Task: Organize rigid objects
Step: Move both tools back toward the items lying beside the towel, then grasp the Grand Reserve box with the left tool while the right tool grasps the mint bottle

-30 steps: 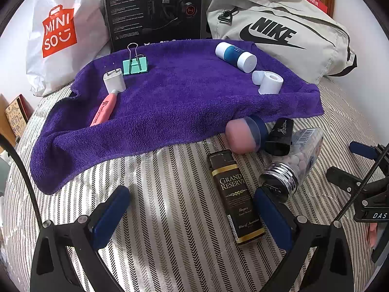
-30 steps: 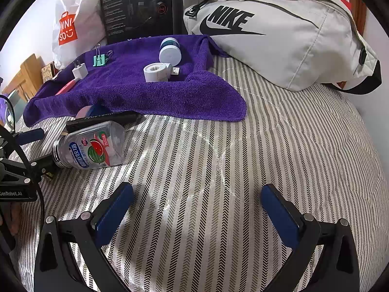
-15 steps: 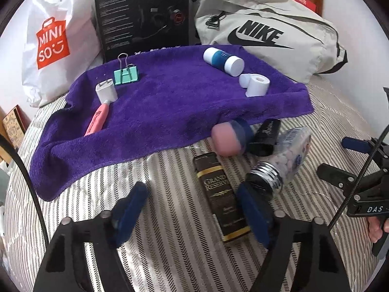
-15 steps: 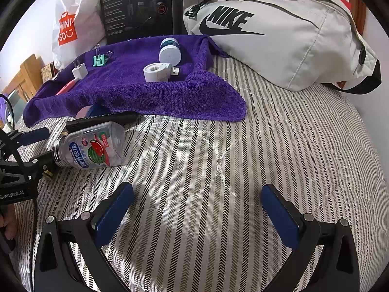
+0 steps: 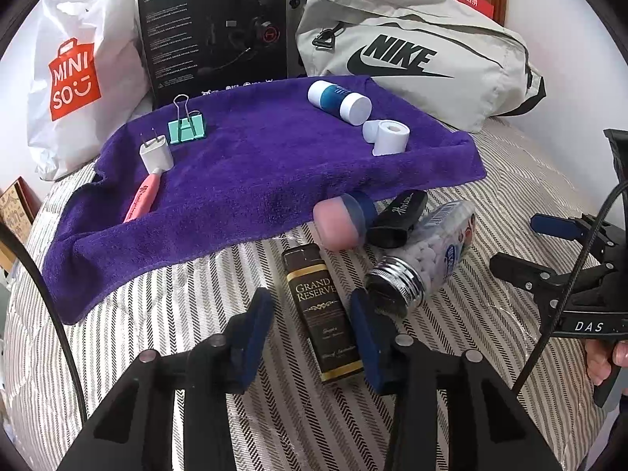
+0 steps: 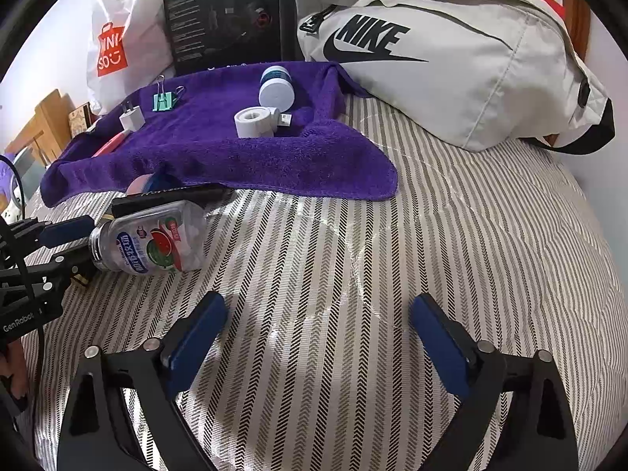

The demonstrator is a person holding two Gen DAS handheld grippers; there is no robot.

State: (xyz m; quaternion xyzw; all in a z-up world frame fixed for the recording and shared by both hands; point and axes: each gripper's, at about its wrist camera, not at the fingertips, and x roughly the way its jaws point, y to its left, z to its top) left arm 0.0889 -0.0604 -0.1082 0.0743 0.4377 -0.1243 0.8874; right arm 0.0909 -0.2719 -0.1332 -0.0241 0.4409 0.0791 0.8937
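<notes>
A brown "Grand Reserve" box (image 5: 320,310) lies flat on the striped bedding, between the fingers of my left gripper (image 5: 310,302). That gripper is open but narrow: the right finger (image 5: 367,333) is against the box, the left finger (image 5: 253,333) stands apart from it. Beside the box lie a clear pill bottle (image 5: 424,259), a black case (image 5: 398,218) and a pink-capped blue container (image 5: 339,223). On the purple towel (image 5: 255,180) are a green binder clip (image 5: 186,127), a white charger plug (image 5: 156,155), a pink highlighter (image 5: 142,198), a blue-white tube (image 5: 339,100) and a white tape roll (image 5: 388,137). My right gripper (image 6: 318,325) hangs open over bare bedding.
A grey Nike bag (image 5: 412,55), a black headset box (image 5: 214,27) and a white Miniso bag (image 5: 78,66) stand behind the towel. The right gripper's body (image 5: 557,274) sits just right of the pill bottle. Striped bedding (image 6: 451,235) extends to the right.
My left gripper's fingers have drawn much closer together around the brown box while moving forward over it. The right gripper has stayed put and open.
</notes>
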